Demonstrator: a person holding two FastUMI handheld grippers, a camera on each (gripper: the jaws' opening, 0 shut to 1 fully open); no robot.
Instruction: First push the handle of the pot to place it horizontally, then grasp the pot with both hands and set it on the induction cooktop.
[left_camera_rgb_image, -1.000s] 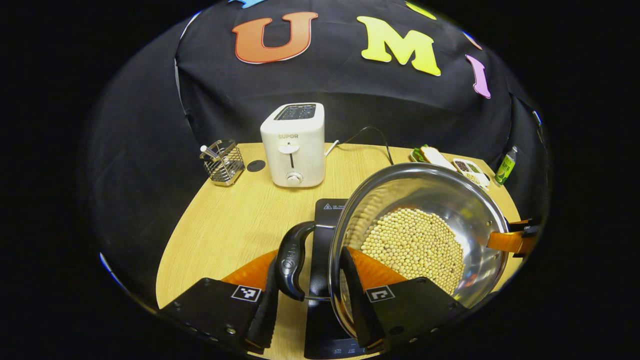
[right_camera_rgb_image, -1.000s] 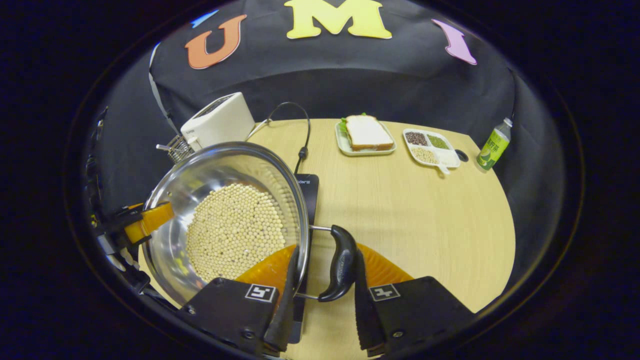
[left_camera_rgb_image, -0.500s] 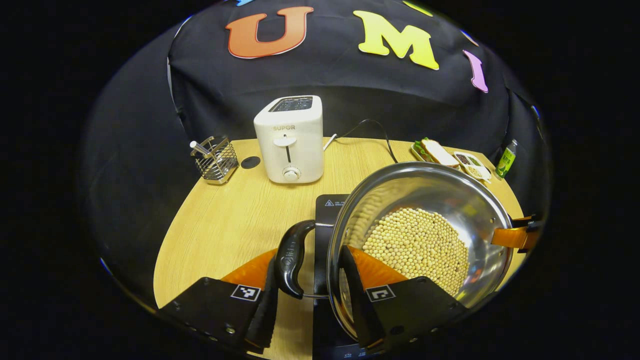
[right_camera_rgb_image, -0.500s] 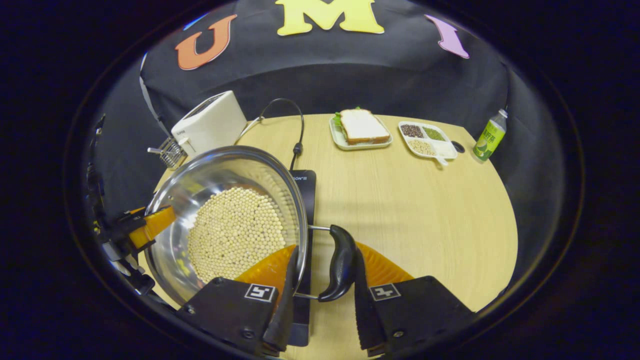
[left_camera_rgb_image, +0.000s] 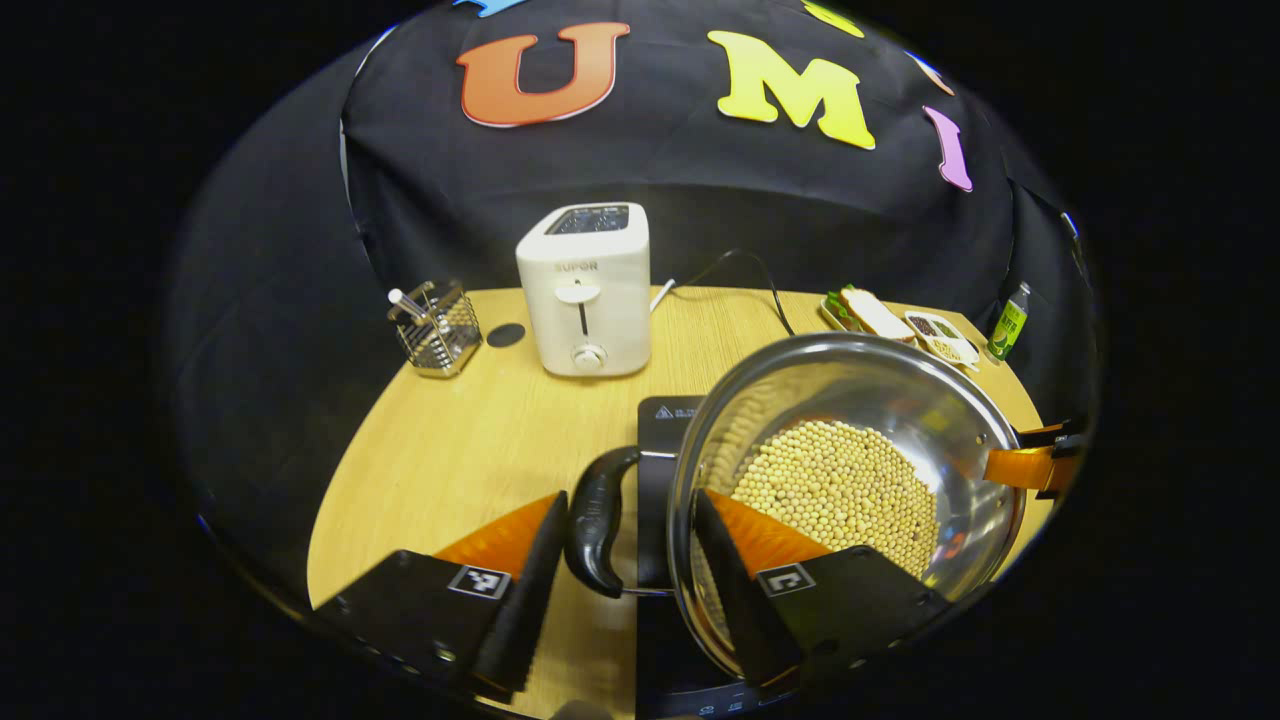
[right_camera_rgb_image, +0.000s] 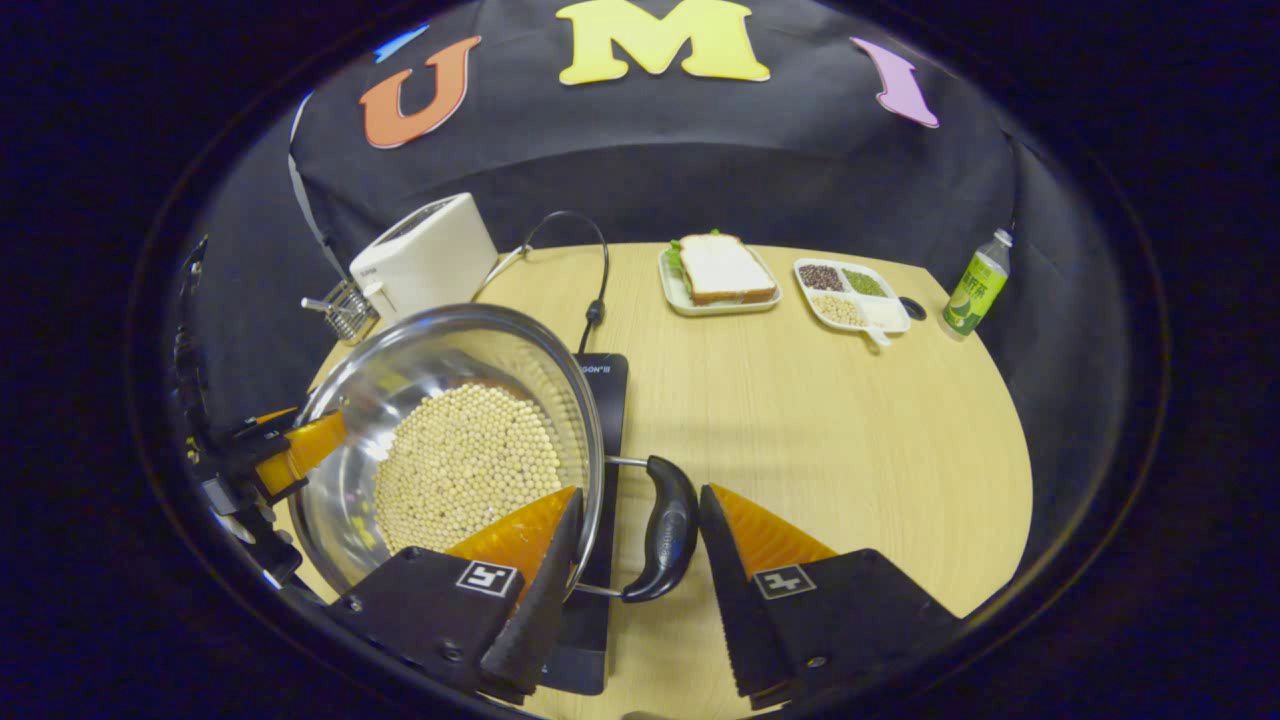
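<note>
I've just let go on both sides: half a second ago each gripper was clamped on a pot handle, and now the left gripper (left_camera_rgb_image: 625, 575) and right gripper (right_camera_rgb_image: 632, 575) stand open, fingers clear of the handles. The pot (left_camera_rgb_image: 850, 480) of beans sits on the cooktop (left_camera_rgb_image: 665, 415), so I judge it placed. The right gripper view alone shows bare table (right_camera_rgb_image: 850, 440) to the pot's right.
</note>
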